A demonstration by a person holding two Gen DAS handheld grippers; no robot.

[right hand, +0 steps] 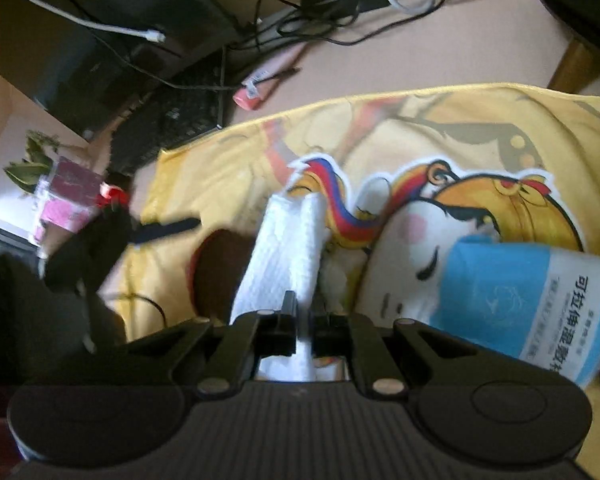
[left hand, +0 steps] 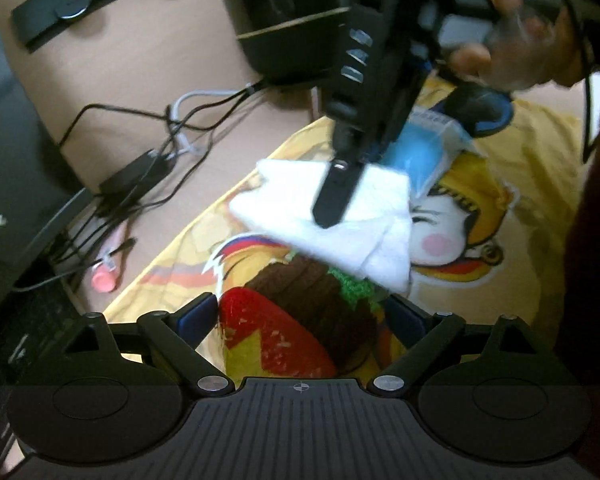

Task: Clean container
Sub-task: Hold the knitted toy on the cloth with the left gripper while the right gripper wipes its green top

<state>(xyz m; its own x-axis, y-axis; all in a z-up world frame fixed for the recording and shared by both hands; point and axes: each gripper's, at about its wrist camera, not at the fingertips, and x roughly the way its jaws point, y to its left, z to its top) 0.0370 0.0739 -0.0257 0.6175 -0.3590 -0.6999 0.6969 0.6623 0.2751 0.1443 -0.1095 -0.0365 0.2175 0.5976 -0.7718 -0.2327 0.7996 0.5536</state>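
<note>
Nearest the left wrist camera, the left hand-held gripper [left hand: 300, 316] is seen with jaws spread around a red-rimmed brown round container [left hand: 296, 320], sides not visibly touched. Above it, a folded white paper towel [left hand: 332, 216] is pinched by the right hand-held gripper [right hand: 305, 320]. A blue-and-white wipes packet [right hand: 532, 308] lies beside it on the yellow cartoon-printed cloth [left hand: 532, 184] covering the desk [left hand: 140, 72].
</note>
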